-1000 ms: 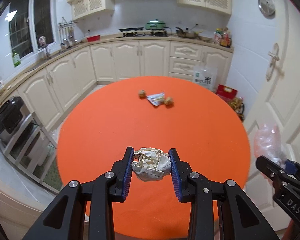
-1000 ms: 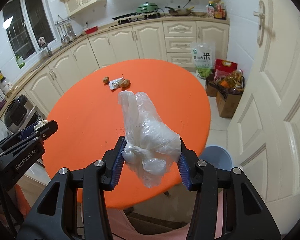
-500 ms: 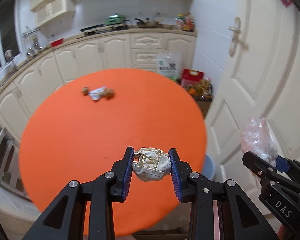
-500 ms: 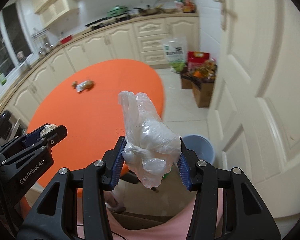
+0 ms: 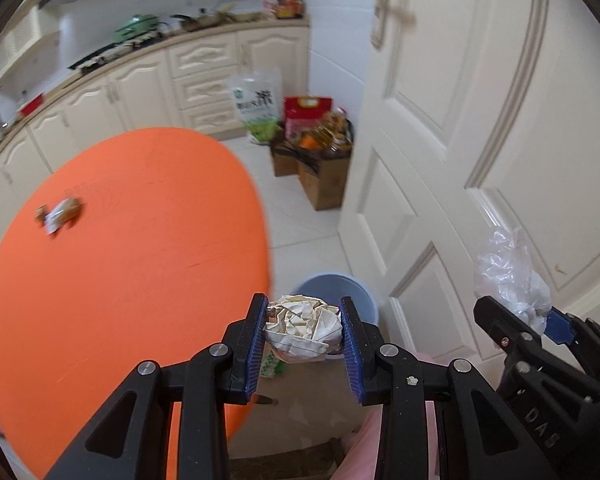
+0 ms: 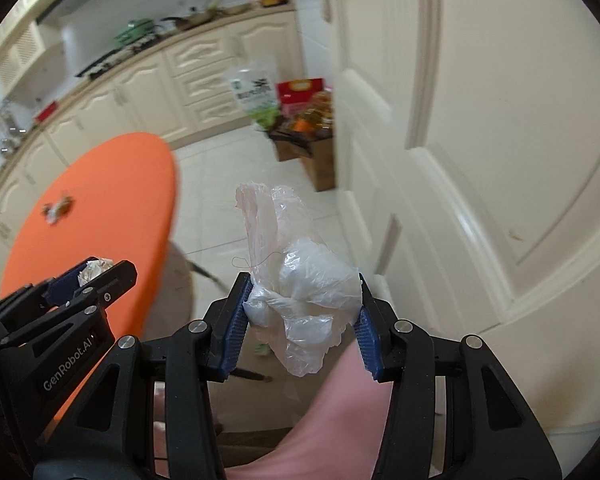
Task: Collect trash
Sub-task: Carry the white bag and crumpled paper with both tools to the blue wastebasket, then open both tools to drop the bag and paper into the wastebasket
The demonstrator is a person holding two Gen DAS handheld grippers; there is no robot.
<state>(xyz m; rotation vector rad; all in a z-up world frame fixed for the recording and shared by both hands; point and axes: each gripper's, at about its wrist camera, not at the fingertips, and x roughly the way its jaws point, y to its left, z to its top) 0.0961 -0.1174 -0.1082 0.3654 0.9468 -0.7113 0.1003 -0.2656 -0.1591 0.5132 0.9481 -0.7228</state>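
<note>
My left gripper (image 5: 303, 330) is shut on a crumpled paper ball (image 5: 302, 327), held off the right edge of the round orange table (image 5: 120, 272) and over a pale blue bin (image 5: 334, 288) on the floor. My right gripper (image 6: 300, 312) is shut on a crumpled clear plastic bag (image 6: 300, 276), above the tiled floor near a white door (image 6: 480, 160). In the left wrist view the right gripper (image 5: 540, 320) with the bag (image 5: 508, 276) sits at the right. In the right wrist view the left gripper (image 6: 88, 276) with the paper ball (image 6: 94, 268) sits at the left. A wrapper with small scraps (image 5: 60, 214) lies on the table.
Cardboard boxes and bags of groceries (image 5: 312, 140) stand on the floor by the door. Cream kitchen cabinets (image 5: 140, 96) run along the back wall. A person's pink clothing (image 6: 320, 432) shows below the right gripper. A table leg (image 6: 208, 272) shows under the table.
Both grippers have swung right, off the table and toward the door, keeping hold of the paper ball and the bag. The blue bin has come into the left wrist view under the paper ball.
</note>
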